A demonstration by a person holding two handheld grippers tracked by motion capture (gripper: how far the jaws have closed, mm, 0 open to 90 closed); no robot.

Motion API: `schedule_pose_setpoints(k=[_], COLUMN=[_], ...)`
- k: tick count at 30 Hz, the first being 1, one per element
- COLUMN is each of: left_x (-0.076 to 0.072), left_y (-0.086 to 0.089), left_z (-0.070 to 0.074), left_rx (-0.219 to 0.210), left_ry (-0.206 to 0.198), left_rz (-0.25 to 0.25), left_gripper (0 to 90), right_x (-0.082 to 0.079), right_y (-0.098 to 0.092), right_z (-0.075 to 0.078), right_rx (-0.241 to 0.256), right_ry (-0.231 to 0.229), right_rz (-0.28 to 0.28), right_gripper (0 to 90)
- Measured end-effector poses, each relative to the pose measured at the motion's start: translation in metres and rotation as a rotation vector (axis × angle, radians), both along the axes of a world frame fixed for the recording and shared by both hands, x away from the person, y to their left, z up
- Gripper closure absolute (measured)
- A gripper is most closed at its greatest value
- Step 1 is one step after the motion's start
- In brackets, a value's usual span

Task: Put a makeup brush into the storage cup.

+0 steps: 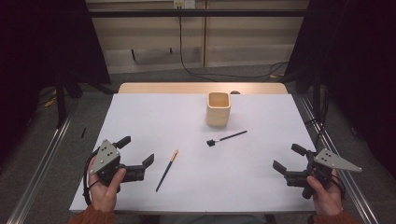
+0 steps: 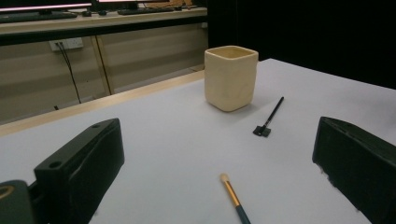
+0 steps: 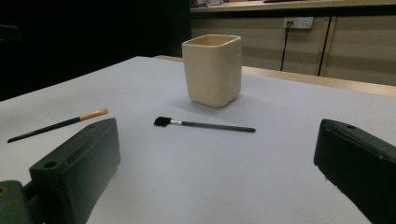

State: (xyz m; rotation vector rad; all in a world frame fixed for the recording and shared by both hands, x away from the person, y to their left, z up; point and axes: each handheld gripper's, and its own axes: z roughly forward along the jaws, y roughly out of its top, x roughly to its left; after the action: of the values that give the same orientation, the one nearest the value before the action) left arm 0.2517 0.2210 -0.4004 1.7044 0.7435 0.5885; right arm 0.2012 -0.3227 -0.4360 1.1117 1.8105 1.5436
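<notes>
Brushes lie loose on the white table (image 1: pixel 154 116), untouched by either gripper. Nearest the person, the left gripper (image 1: pixel 136 152) sits low at the near left corner, held in a hand (image 1: pixel 106 184), its jaws spread wide with nothing between them; the left gripper view looks out between them over bare tabletop. At the near right, the right gripper (image 1: pixel 289 157) is held the same way in the other hand (image 1: pixel 325 192), jaws likewise parted and empty, pointing in toward the table's middle. Just beside the left gripper, toward the centre, lies the orange-tipped brush (image 1: pixel 167 170), a slim dark handle flat on the surface with its pale bristle end pointing away from the person. Farther in, near the middle of the table, the small black brush (image 1: pixel 226 137) lies flat at a slant, its square dark head at the left end and its thin handle running toward the right. Beyond it, close to the handle end but apart from it, stands the cream cup (image 1: pixel 218 109), upright, square-sided with rounded corners, near the table's far edge.
</notes>
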Motion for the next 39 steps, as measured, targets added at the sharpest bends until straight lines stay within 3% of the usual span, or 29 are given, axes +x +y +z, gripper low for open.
schedule_pose_setpoints(k=[3,5,6,9,20,21,30,33,39], left_x=[0.003,0.009,0.009,0.016,0.036,0.039,0.045,0.049,0.061], left_y=[-0.002,-0.004,-0.004,-0.01,-0.016,-0.019,-0.03,-0.033,-0.041], left_z=[0.002,0.003,0.003,0.005,0.004,0.004,0.01,0.013,0.017], left_rx=[-0.004,-0.057,-0.057,-0.021,-0.014,-0.004,0.009,0.01,0.081], left_ry=[-0.006,0.009,0.009,-0.014,0.035,0.05,0.06,0.062,0.132], left_rz=[0.003,0.019,0.019,0.027,-0.005,-0.03,-0.075,-0.067,-0.047], left_gripper=[2.2,2.1,2.0,1.8,1.8,1.8,2.2,2.4,1.7], right_x=[0.0,-0.001,0.0,0.0,0.0,-0.001,0.0,0.0,0.0], right_y=[0.0,0.0,0.0,0.002,0.003,0.003,0.003,0.004,0.003], right_z=[0.0,0.0,0.0,0.0,0.0,0.0,0.0,0.0,0.0], right_rx=[-0.003,-0.004,-0.006,-0.011,-0.008,-0.01,-0.01,-0.01,-0.008], right_ry=[-0.001,-0.001,-0.002,0.004,0.008,0.006,0.008,0.009,0.008], right_rz=[0.004,0.003,0.004,0.005,0.019,0.02,0.018,0.023,0.022], right_gripper=[0.0,0.0,0.0,0.0,0.0,0.0,0.0,0.0,0.0])
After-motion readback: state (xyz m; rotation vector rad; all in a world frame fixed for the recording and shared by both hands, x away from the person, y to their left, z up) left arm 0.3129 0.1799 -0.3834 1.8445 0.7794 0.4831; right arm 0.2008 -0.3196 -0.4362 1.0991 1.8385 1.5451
